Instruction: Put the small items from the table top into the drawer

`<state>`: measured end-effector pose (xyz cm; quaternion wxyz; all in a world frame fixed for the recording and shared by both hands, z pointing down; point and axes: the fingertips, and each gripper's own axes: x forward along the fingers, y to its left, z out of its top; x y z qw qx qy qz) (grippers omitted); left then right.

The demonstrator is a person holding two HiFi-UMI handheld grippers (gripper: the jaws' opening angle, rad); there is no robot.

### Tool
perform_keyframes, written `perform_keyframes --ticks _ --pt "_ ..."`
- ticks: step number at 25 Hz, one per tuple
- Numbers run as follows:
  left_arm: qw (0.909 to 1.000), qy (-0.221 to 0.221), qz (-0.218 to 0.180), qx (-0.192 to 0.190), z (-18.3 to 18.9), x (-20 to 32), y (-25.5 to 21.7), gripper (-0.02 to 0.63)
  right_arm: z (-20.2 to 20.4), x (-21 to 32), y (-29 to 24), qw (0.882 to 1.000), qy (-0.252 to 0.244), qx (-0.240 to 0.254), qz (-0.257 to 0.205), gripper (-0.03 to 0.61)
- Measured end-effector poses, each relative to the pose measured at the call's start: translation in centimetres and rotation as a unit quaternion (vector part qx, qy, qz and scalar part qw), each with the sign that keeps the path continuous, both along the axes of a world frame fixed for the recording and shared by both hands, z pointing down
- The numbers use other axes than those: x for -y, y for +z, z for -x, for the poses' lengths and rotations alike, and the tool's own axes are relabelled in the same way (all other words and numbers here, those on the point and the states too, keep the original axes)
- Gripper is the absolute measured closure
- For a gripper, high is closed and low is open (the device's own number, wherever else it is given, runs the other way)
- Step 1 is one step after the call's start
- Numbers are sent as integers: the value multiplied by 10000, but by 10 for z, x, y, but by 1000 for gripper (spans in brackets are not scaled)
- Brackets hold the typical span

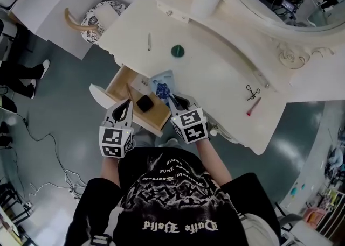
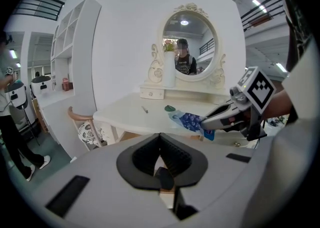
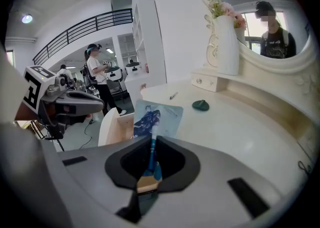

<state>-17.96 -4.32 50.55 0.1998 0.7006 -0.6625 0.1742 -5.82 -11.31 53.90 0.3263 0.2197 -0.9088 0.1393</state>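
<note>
- Blue-and-white packet (image 3: pixel 157 117) is clenched by its lower edge in my right gripper (image 3: pixel 151 144). It stands upright at the table's front edge, just over the open drawer.
- Left gripper (image 2: pixel 160 139) has its jaws pressed together on nothing and hangs by the drawer's front left corner.
- Drawer (image 1: pixel 121 86) — wooden inside — holds a black block (image 1: pixel 144 103) and a small white item (image 1: pixel 141 83).
- Farther out on the table top (image 1: pixel 215 72) lie a green piece (image 1: pixel 178 51), a thin metal stick (image 1: pixel 149 41), a black clip (image 1: pixel 252 92) and a red stick (image 1: pixel 253 106).
</note>
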Motion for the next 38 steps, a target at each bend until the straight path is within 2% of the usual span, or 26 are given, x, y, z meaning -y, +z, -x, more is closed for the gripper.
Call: perform_keyframes --ticks 25,38 --pt "9988 -421 197 -166 42 -4 23 598 76 -35 53 9912 -1157 -474 445 546" --pt "9983 -453 264 -249 60 6 31 598 95 -24 94 9861 -1187 -1008 580 546"
